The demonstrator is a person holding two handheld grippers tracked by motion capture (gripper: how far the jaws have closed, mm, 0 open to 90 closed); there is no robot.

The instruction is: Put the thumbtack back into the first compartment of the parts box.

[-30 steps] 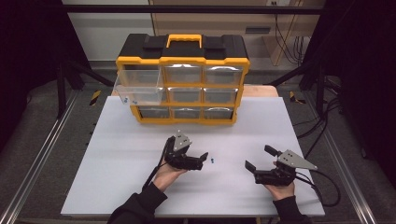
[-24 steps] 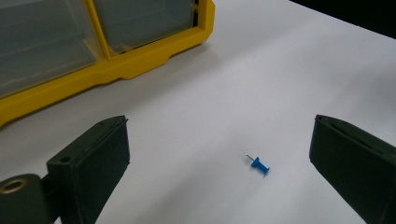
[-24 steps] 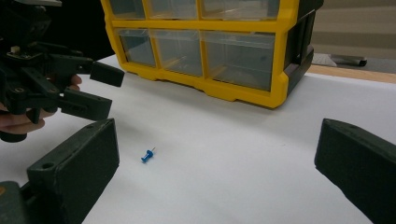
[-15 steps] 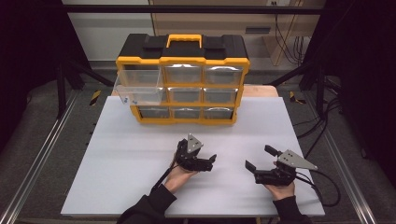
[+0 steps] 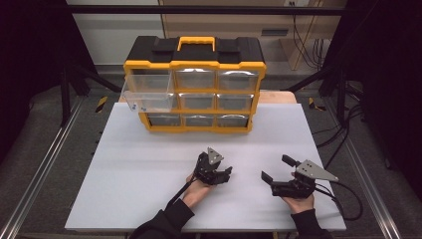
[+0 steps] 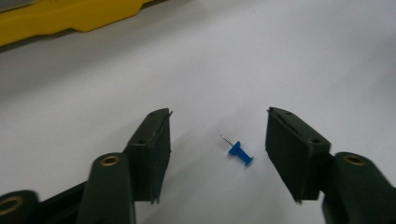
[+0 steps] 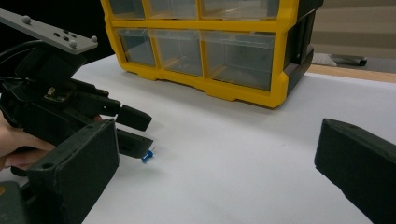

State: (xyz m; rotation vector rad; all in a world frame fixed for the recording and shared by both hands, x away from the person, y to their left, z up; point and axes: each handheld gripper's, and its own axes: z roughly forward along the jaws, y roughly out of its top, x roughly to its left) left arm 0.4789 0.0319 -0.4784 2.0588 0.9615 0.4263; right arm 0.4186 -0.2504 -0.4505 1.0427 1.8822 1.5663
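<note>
Pushpin (image 6: 240, 153) lies between your left gripper's (image 6: 217, 154) closing, not-yet-touching jaws, near the organizer (image 5: 194, 84); squeeze next.

Left gripper (image 6: 218, 154): two black jaws just closing in, not touching the small blue push pin (image 6: 240, 152) that lies on its side between them on the white table (image 6: 289, 56), needle toward the upper left; yellow cabinet base (image 6: 65, 16) at top left.
</note>
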